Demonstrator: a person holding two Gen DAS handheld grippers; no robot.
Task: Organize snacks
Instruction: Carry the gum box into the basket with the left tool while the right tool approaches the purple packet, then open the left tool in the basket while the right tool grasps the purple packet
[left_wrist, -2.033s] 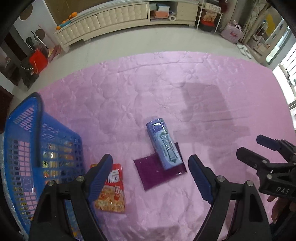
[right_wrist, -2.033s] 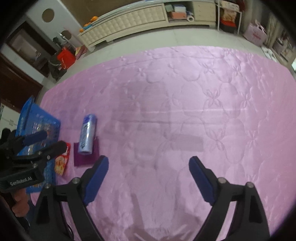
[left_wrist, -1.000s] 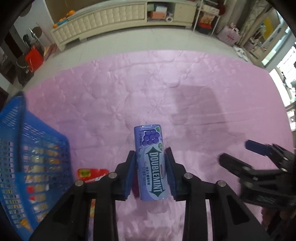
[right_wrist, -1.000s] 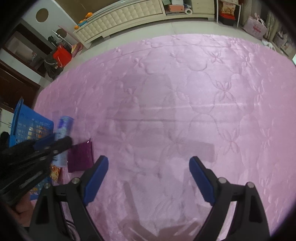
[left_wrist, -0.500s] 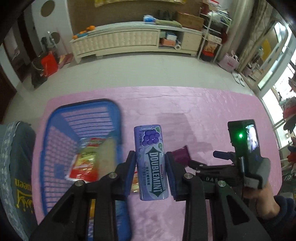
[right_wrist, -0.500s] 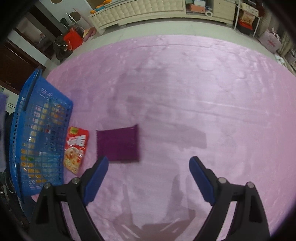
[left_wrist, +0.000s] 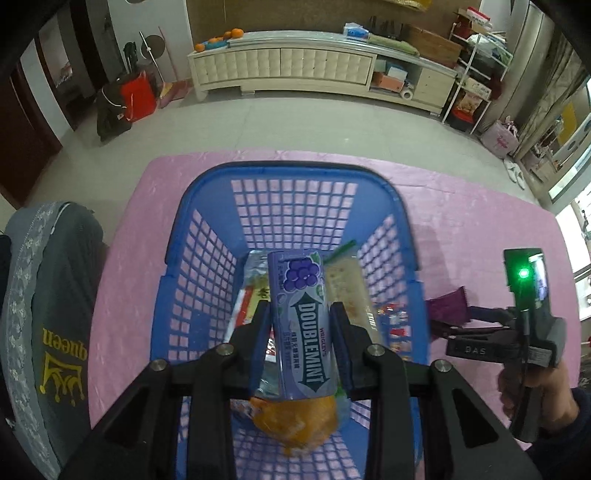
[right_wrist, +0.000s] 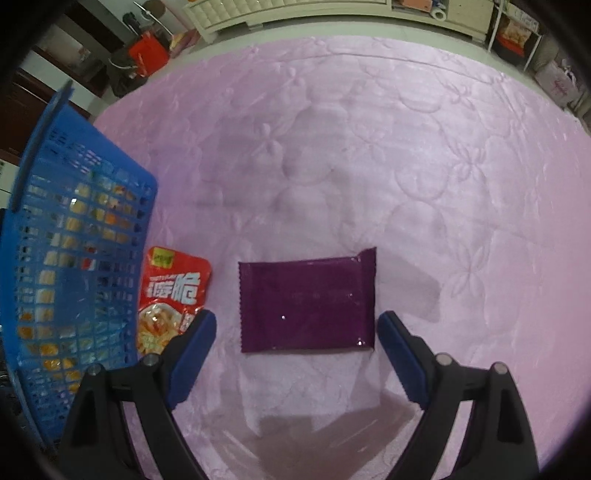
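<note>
Above the blue plastic lattice basket (left_wrist: 207, 236), the left gripper (left_wrist: 301, 325) points steeply down, clamping a purple Doublemint gum tin (left_wrist: 303, 321). The right gripper (right_wrist: 295, 332) hangs wide over a purple foil packet (right_wrist: 306, 306) on the pink quilt (right_wrist: 369, 147).

right gripper (right_wrist: 297, 341) jaws wide apart over purple packet (right_wrist: 306, 304) | red pouch (right_wrist: 171, 295) beside blue basket (right_wrist: 77, 206)

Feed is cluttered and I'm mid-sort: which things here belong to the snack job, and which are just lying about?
Job:
- Doublemint gum box, clamped in the left claw over the blue basket
- purple snack packet, in front of the open right claw
- red snack pouch, beside the basket

Lying about:
- cream sideboard
- red bag
- grey "queen" cushion
</note>
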